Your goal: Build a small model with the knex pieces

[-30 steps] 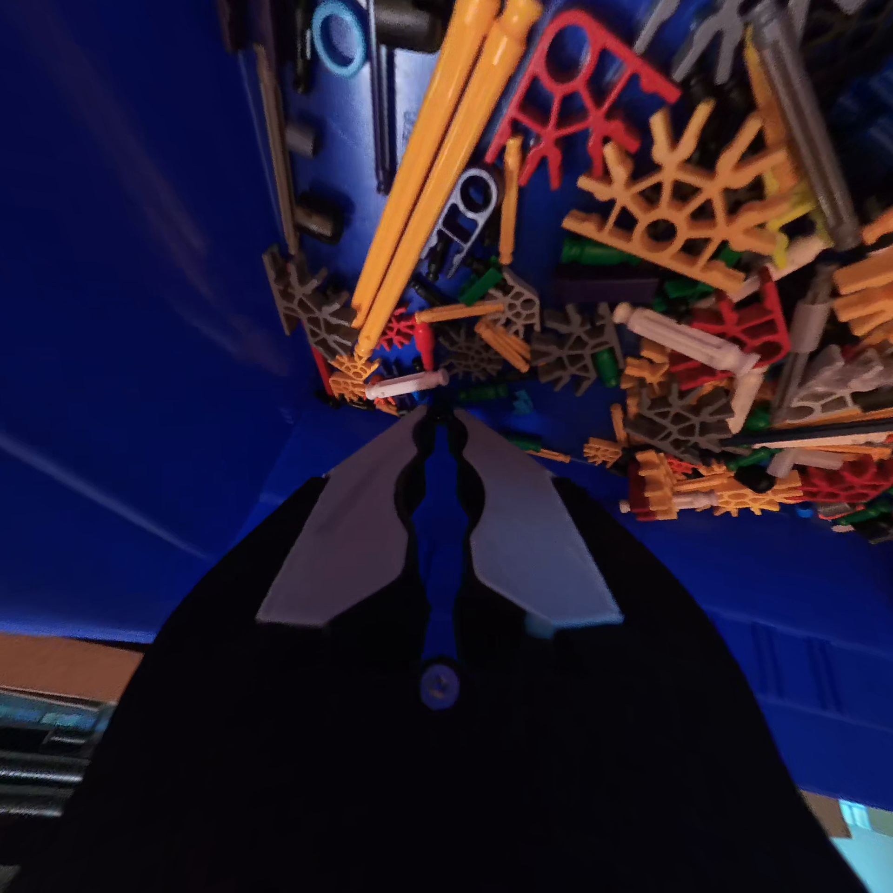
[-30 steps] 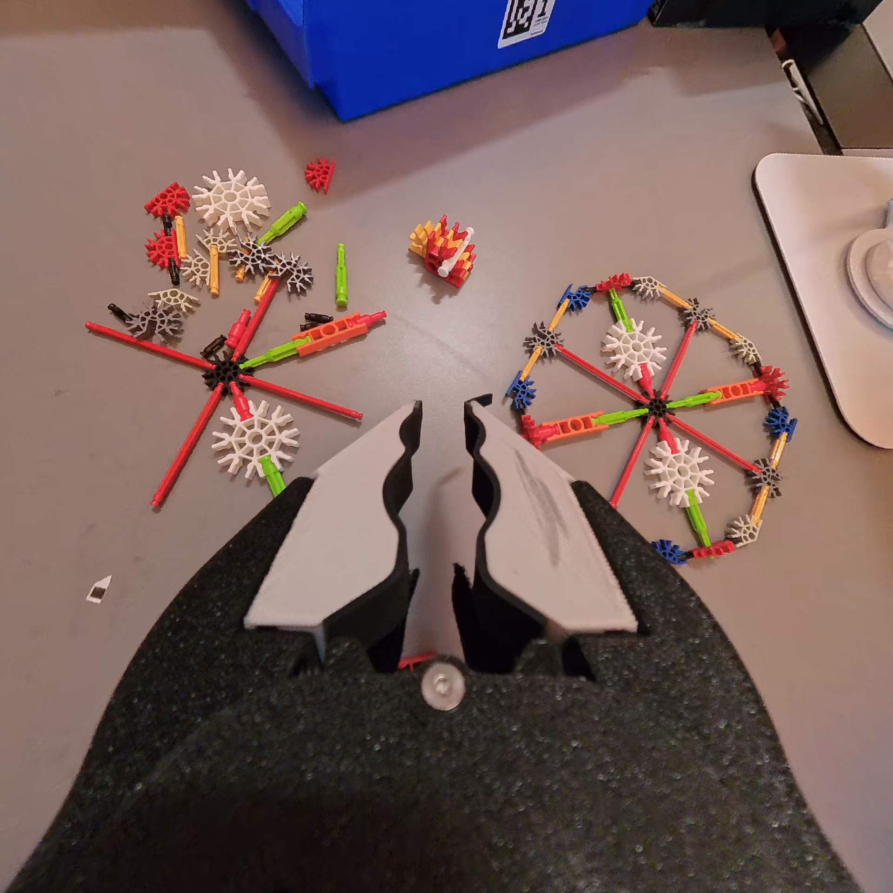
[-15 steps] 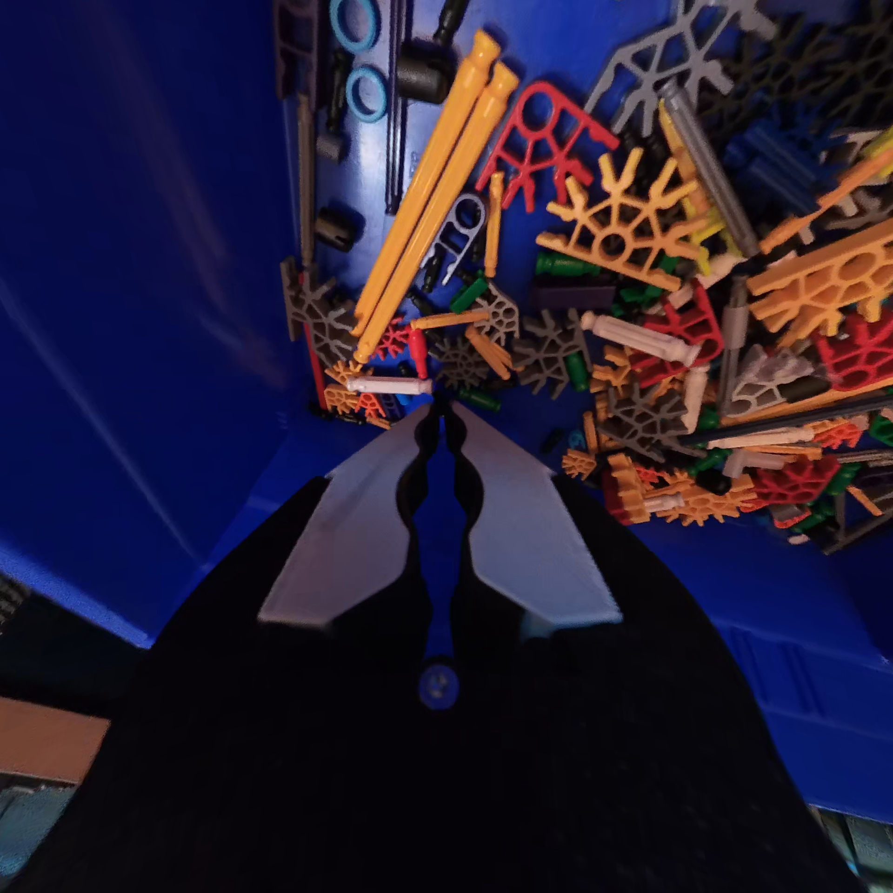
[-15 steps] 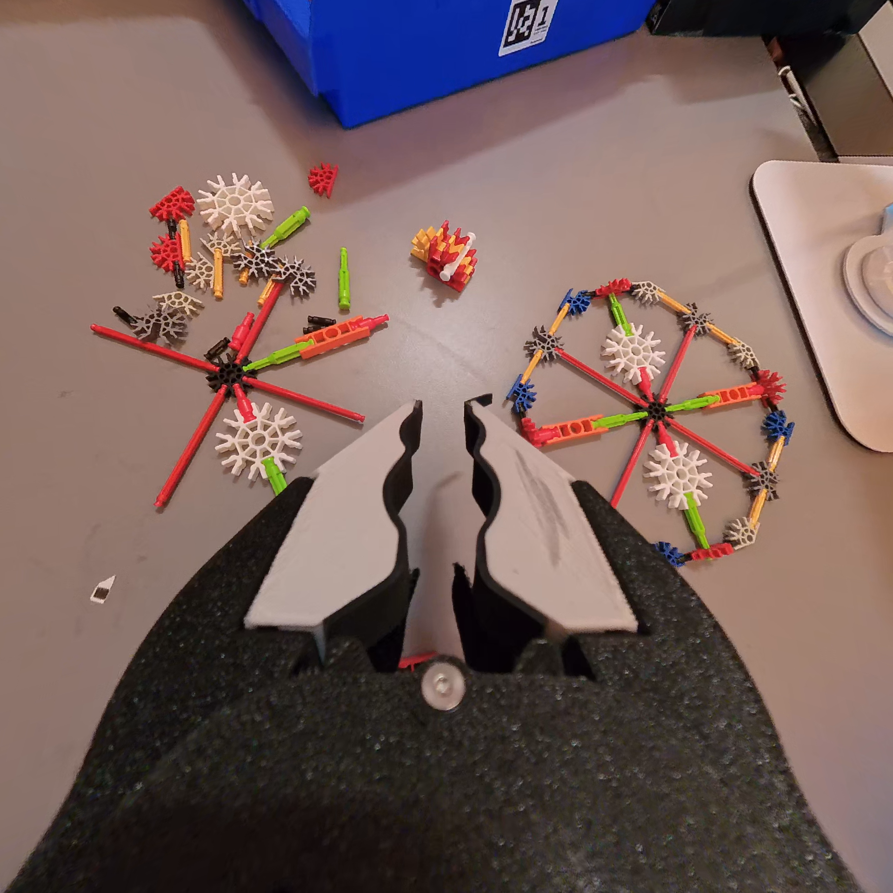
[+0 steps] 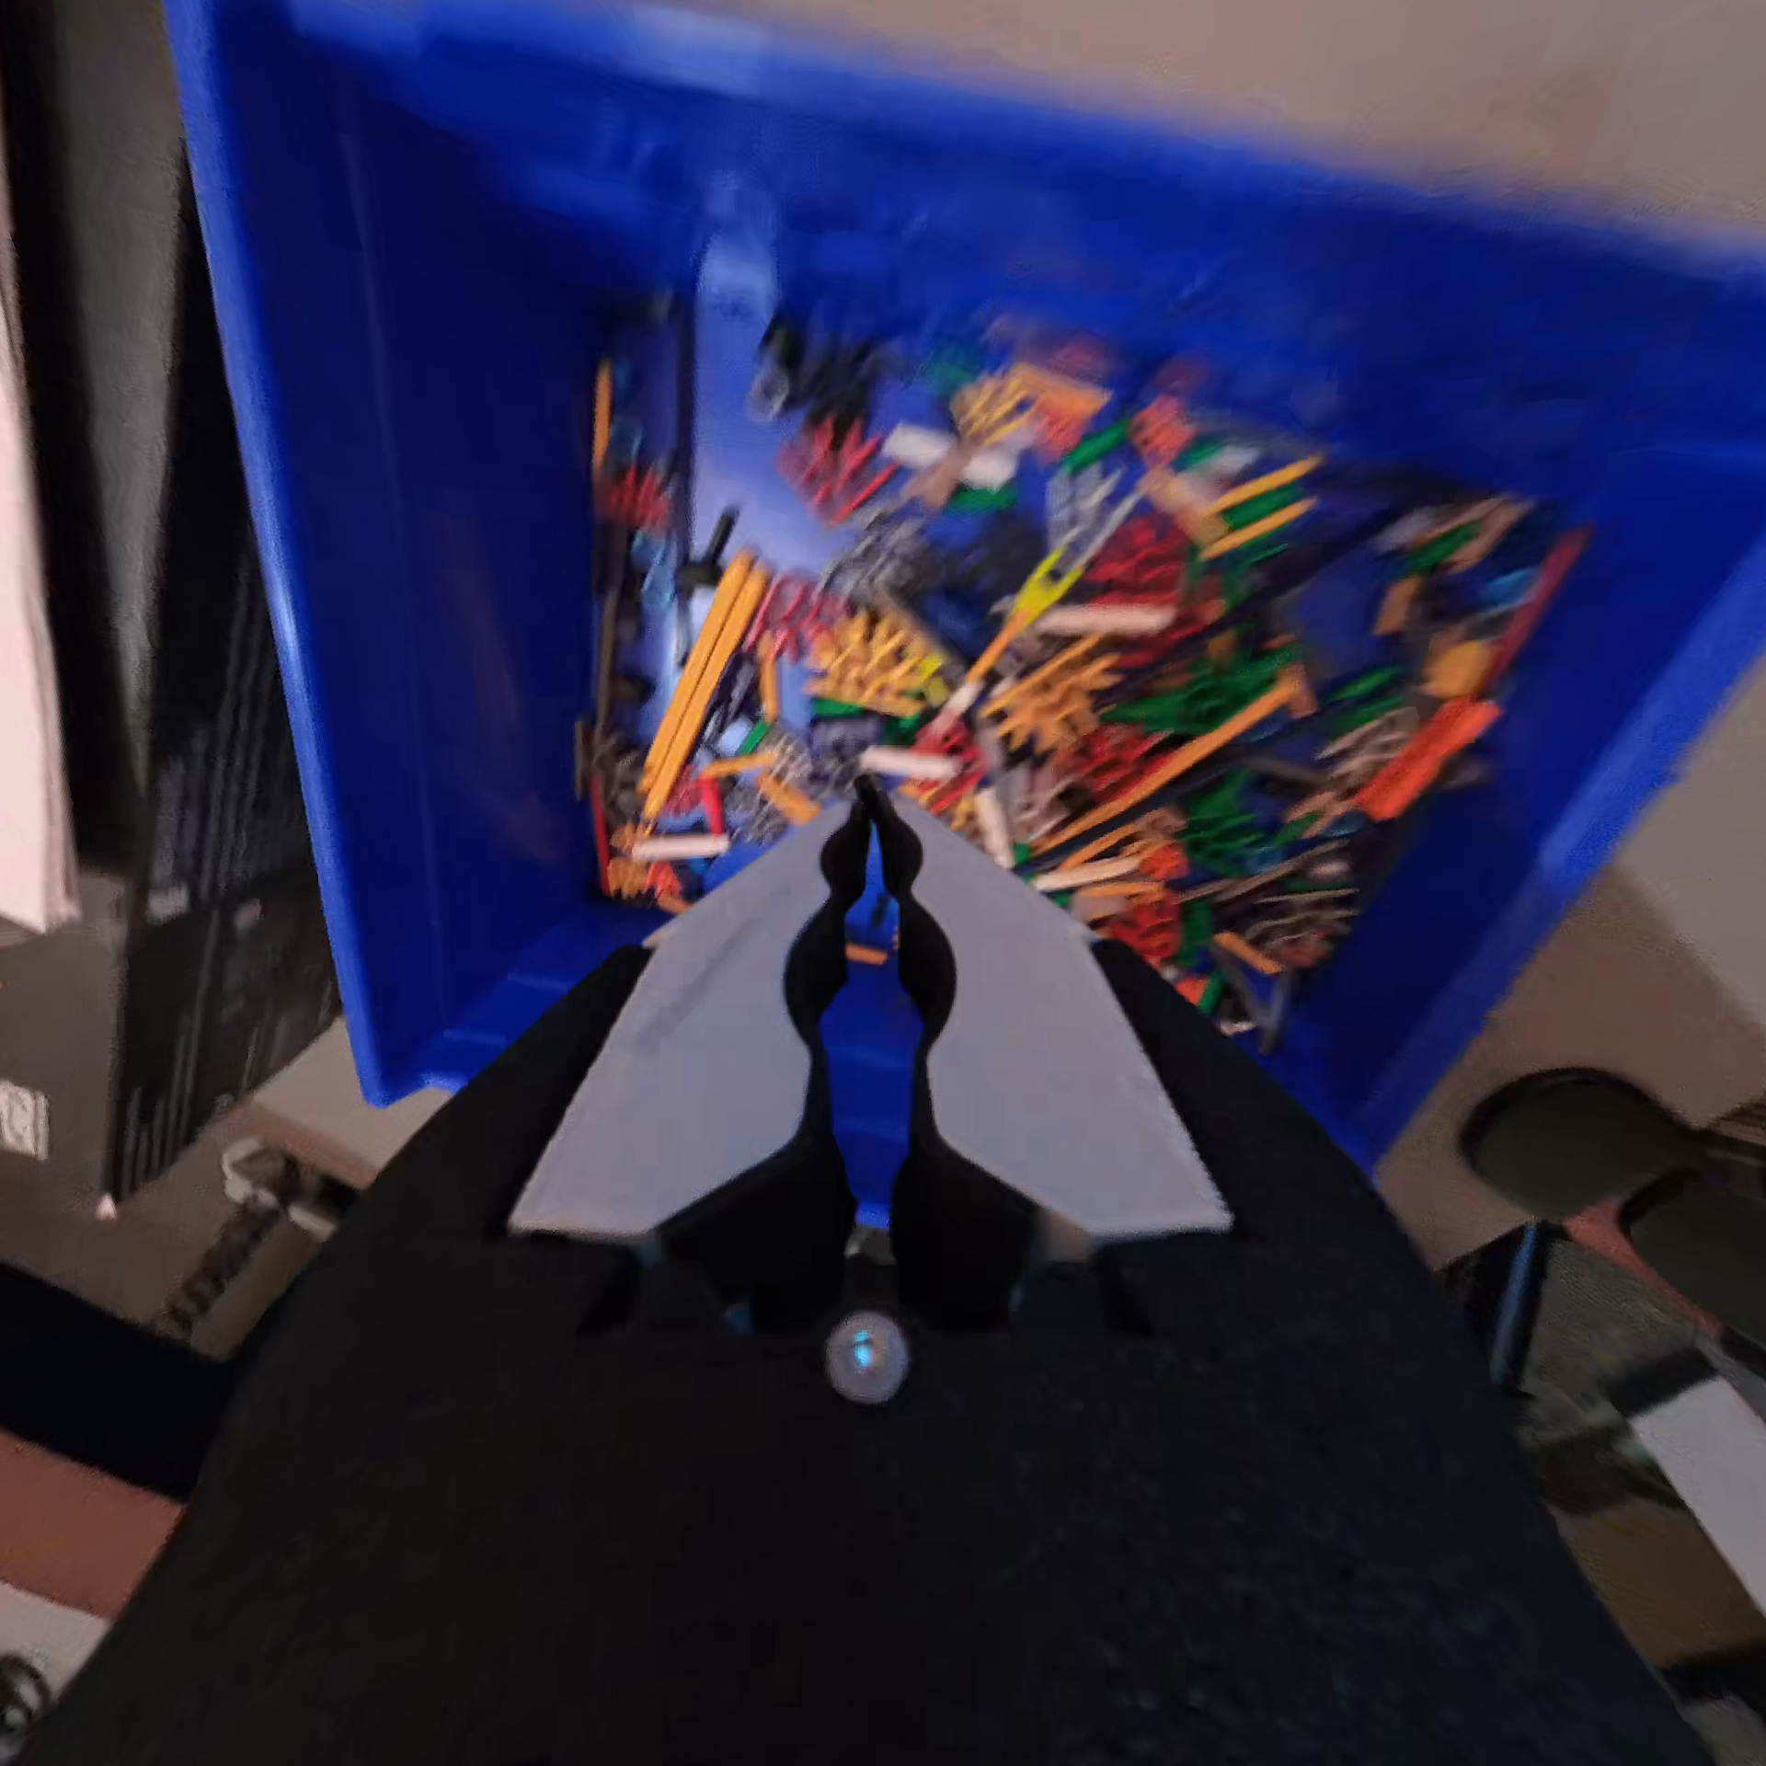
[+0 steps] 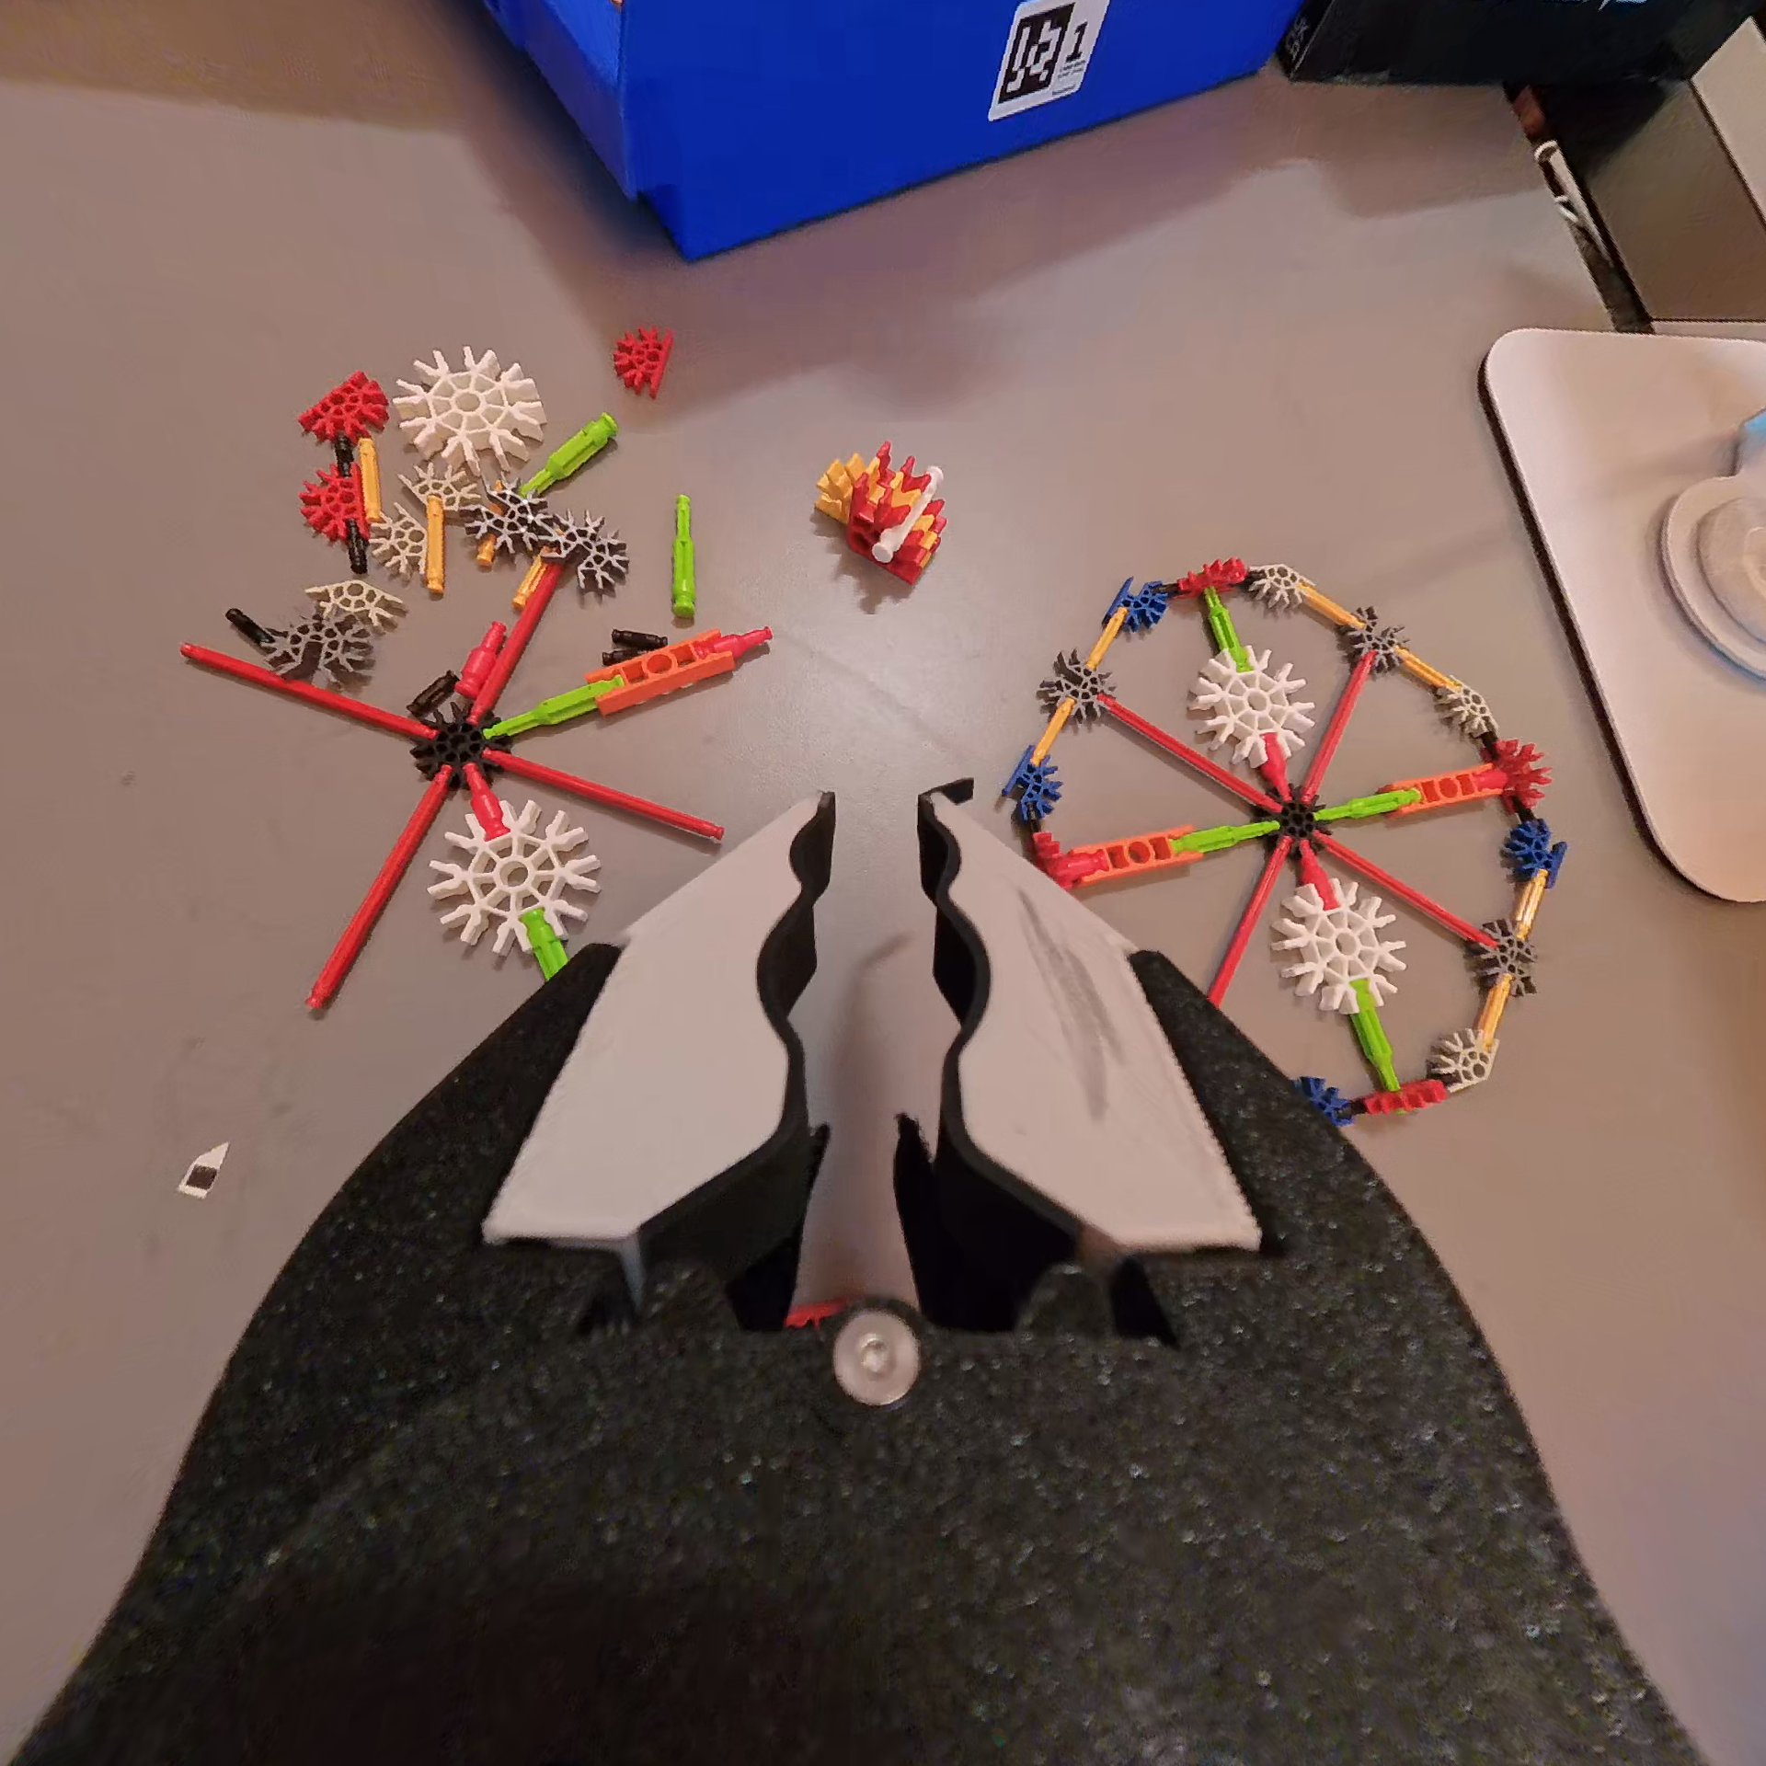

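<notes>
Hovering over blue bin (image 5: 401, 669) of blurred pieces, left gripper (image 5: 868, 793) fingers pressed together, right gripper (image 6: 874, 798) fingers narrowly parted, finished wheel (image 6: 1290, 822) beside.

The left gripper (image 5: 868, 798), jaws pressed together at the tips with nothing visible between them, hangs above a blue bin (image 5: 401, 592) of mixed construction-toy rods and connectors (image 5: 1051, 688), all motion-blurred. The right gripper (image 6: 874, 807), jaws apart and empty, hovers over the table (image 6: 956, 382) between a half-built spoke assembly (image 6: 459, 745) with loose pieces and a finished wheel (image 6: 1295, 822).
</notes>
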Available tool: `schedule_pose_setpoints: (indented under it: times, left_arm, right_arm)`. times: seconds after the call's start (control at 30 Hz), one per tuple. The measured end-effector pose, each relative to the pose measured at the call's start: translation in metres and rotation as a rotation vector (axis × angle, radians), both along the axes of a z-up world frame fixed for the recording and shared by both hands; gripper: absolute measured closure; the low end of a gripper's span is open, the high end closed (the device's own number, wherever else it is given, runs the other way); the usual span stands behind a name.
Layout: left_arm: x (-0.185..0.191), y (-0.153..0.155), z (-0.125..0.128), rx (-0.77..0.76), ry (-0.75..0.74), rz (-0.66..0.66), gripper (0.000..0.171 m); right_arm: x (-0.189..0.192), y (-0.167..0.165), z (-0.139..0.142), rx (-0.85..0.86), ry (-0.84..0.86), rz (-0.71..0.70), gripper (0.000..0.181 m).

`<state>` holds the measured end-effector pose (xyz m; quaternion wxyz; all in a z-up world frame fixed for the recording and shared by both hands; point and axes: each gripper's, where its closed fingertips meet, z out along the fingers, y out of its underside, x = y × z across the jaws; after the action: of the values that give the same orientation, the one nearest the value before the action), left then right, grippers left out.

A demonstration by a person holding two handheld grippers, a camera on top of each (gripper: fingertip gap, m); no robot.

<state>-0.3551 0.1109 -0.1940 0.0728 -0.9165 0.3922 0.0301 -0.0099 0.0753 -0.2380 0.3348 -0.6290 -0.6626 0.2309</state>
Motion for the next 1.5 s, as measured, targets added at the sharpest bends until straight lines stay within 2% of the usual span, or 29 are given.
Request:
schedule_pose_setpoints:
  times: [0.13, 0.33, 0.47, 0.6, 0.7, 0.87, 1.03, 1.13, 1.27, 1.33, 1.4, 1.5]
  left_arm:
    - [0.086, -0.015, 0.03, 0.071, -0.078, -0.187, 0.17]
    - [0.205, -0.054, 0.038, 0.102, -0.152, -0.46, 0.171]
    - [0.257, -0.086, 0.004, 0.026, -0.184, -0.569, 0.171]
    - [0.273, -0.104, -0.046, -0.078, -0.162, -0.595, 0.17]
    - [0.269, -0.104, -0.07, -0.108, -0.129, -0.576, 0.169]
    - [0.269, -0.099, -0.072, -0.089, -0.152, -0.543, 0.159]
    - [0.266, -0.093, -0.059, -0.031, -0.182, -0.524, 0.157]
    - [0.251, -0.081, -0.028, 0.059, -0.196, -0.485, 0.154]
    - [0.199, -0.056, 0.029, 0.212, -0.17, -0.369, 0.154]
    - [0.156, -0.042, 0.049, 0.251, -0.118, -0.282, 0.154]
    - [0.108, -0.027, 0.057, 0.263, -0.059, -0.179, 0.154]
    - [0.039, -0.018, 0.044, 0.197, 0.049, -0.057, 0.154]
  right_arm:
    - [0.0, 0.0, 0.001, 0.006, 0.002, -0.002, 0.164]
    - [0.002, 0.002, 0.005, 0.013, 0.012, -0.01, 0.164]
    - [0.002, 0.002, 0.006, 0.015, 0.015, -0.009, 0.164]
    - [0.001, 0.0, 0.008, 0.02, 0.018, -0.003, 0.164]
    - [0.001, -0.001, 0.01, 0.023, 0.021, -0.001, 0.164]
    - [0.0, -0.002, 0.01, 0.022, 0.023, 0.002, 0.164]
    - [-0.004, -0.007, 0.01, 0.013, 0.028, 0.024, 0.164]
    - [-0.004, -0.006, 0.009, 0.013, 0.028, 0.021, 0.164]
    - [-0.004, -0.007, 0.009, 0.014, 0.027, 0.022, 0.164]
    - [-0.005, -0.008, 0.007, 0.014, 0.021, 0.025, 0.164]
    - [-0.005, -0.008, 0.006, 0.015, 0.016, 0.026, 0.164]
    - [-0.005, -0.007, 0.005, 0.012, 0.016, 0.023, 0.164]
